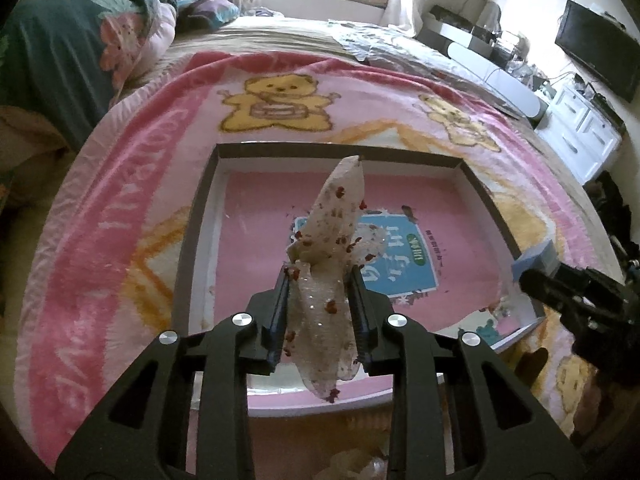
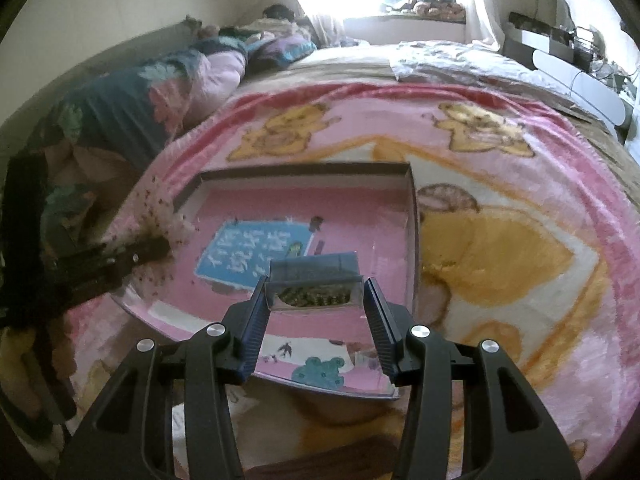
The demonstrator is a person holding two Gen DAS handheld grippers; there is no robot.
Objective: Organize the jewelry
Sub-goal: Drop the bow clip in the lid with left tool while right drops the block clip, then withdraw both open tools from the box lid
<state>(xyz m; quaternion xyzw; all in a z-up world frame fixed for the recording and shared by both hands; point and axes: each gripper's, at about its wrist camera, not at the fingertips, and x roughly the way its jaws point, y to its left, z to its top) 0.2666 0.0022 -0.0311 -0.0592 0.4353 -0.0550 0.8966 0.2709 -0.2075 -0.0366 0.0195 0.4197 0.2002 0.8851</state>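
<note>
- Left gripper (image 1: 320, 280) clamps a sheer pouch (image 1: 334, 240) dotted with small red flowers; the fabric bunches between the pads, rises above the fingertips and hangs below them.
- Right gripper (image 2: 314, 298) grips a small clear case (image 2: 314, 280) by its two sides, with something coiled and gold-green inside (too blurred to name).
- Both grippers hang over a shallow open box (image 1: 200, 216) with dark walls and a pink floor that bears a blue label.
- The pouch is above the middle of the box floor; the case is above the box's right half, near its right wall (image 2: 414, 216).
- In the left view the right gripper (image 1: 532, 276) reaches in at the box's right edge, the case (image 1: 536, 258) showing as a bluish block at its tip.
- In the right view the left gripper (image 2: 160, 248) shows at the box's left edge, its pouch (image 2: 160, 216) blurred.
- The box lies on a pink blanket (image 1: 132, 168) printed with yellow bears, spread over a bed.
</note>
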